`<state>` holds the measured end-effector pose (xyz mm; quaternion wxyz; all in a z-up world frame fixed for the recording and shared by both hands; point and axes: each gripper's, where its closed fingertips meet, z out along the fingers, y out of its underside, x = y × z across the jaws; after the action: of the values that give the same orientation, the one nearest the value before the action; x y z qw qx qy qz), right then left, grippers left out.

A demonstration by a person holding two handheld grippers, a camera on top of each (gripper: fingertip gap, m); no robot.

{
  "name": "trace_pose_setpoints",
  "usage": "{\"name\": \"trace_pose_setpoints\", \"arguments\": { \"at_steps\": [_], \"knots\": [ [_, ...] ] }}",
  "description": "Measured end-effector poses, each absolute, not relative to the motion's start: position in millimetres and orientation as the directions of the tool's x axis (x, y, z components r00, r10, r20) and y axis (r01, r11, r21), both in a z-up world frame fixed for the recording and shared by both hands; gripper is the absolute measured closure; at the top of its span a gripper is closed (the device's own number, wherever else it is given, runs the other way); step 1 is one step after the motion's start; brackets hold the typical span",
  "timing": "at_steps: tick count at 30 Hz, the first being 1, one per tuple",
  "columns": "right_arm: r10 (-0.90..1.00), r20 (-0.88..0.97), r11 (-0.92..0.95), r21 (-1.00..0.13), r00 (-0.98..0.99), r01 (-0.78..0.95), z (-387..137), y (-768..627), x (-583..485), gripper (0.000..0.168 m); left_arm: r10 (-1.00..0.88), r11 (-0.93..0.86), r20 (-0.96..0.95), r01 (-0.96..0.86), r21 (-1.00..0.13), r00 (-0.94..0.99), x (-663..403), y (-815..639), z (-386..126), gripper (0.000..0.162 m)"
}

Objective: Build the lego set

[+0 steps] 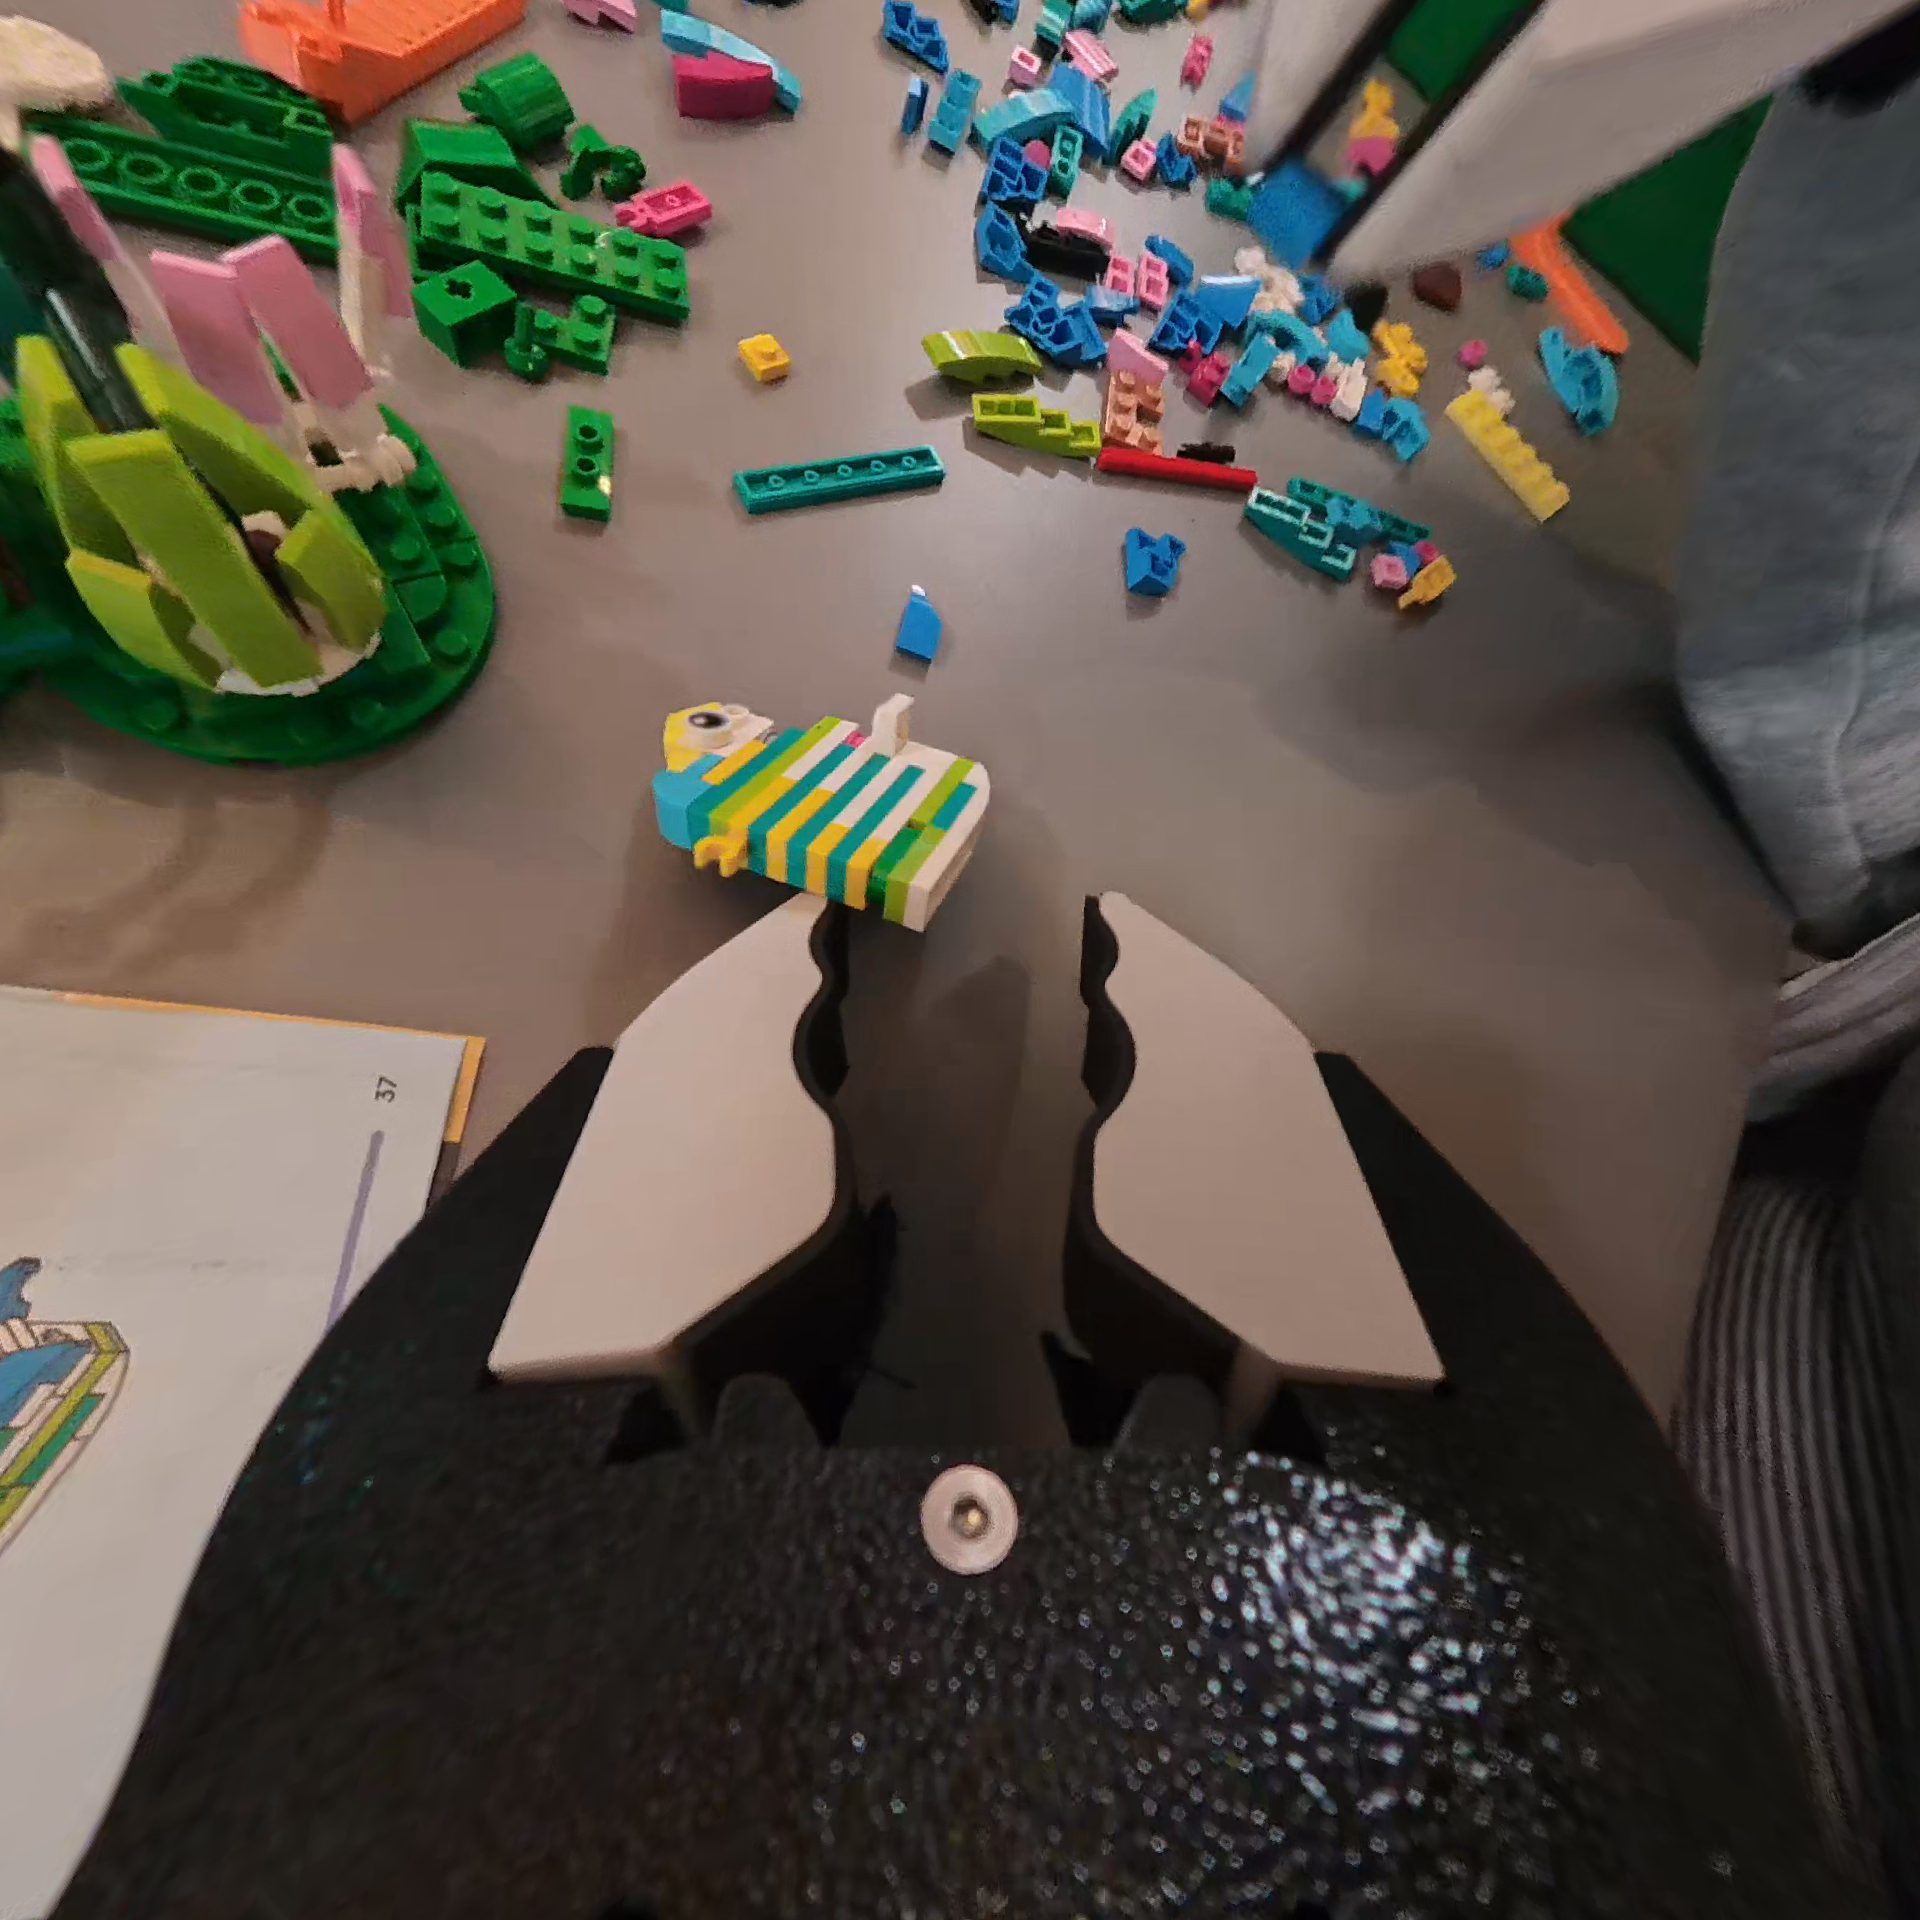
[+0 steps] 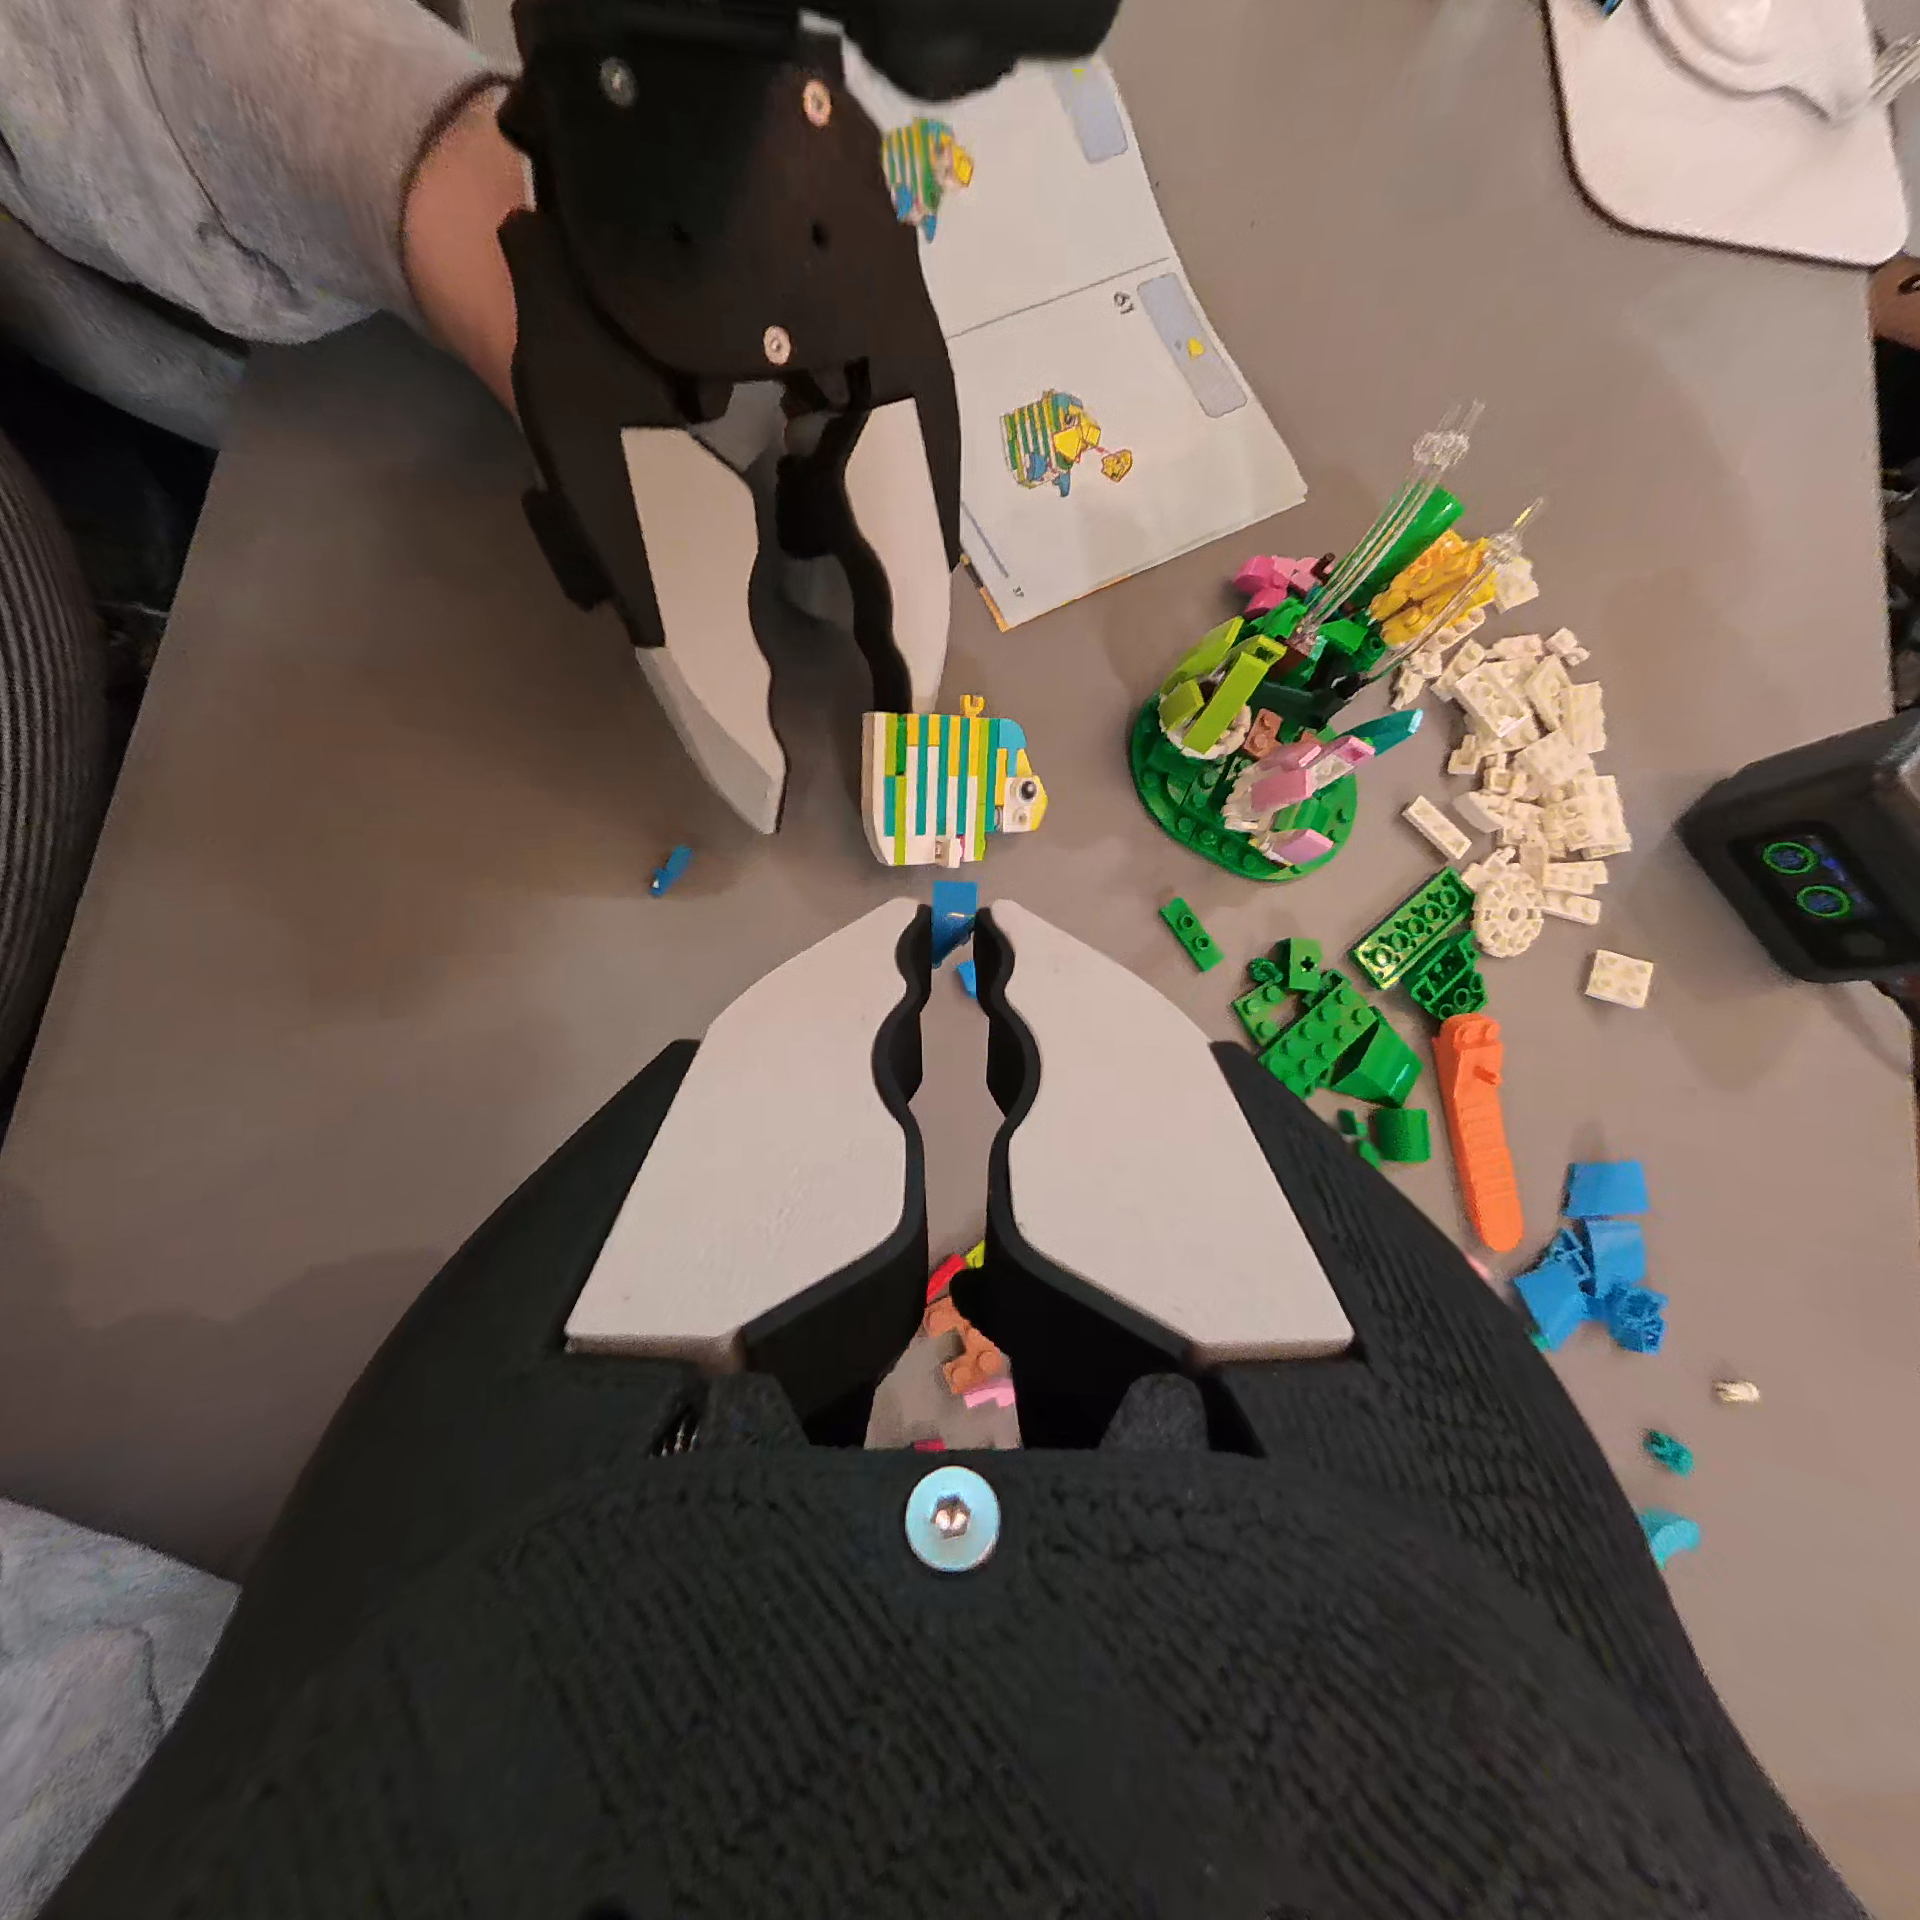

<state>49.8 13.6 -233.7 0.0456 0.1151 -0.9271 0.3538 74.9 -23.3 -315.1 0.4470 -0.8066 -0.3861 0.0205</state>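
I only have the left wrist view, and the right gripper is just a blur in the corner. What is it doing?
Observer: The right gripper has its jaws almost together, with a small blue piece at the tips; gripped or not, I cannot tell.
Operator: Where are the white bricks?
Observer: A pile of white pieces lies beside the green flower model, on the side away from the striped fish.
Operator: Anything past that?
Observer: A black device with a green-lit screen.
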Motion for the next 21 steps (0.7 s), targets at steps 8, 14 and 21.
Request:
{"name": "trace_pose_setpoints", "arguments": {
  "at_steps": [8, 14, 21],
  "knots": [
    [-0.302, 0.141, 0.856, -0.396, -0.943, -0.333, -298.2, 22.6, 48.8, 0.162, 0.635, -0.108, 0.524, 0.738, -0.666, 0.567, 63.9, -28.6, -309.3, 0.125],
    [-0.381, 0.116, 0.870, -0.290, -0.917, -0.398, -323.5, 22.9, 56.1, 0.162, 0.606, 0.009, 0.632, 0.790, -0.613, 0.484, 56.4, -34.0, -304.7, 0.133],
    [-0.378, 0.144, 0.863, -0.302, -0.915, -0.404, -320.5, 18.9, 54.2, 0.162, 0.557, 0.155, 0.719, 0.799, -0.581, 0.415, 46.5, -43.9, -299.3, 0.154]
  ]
}}
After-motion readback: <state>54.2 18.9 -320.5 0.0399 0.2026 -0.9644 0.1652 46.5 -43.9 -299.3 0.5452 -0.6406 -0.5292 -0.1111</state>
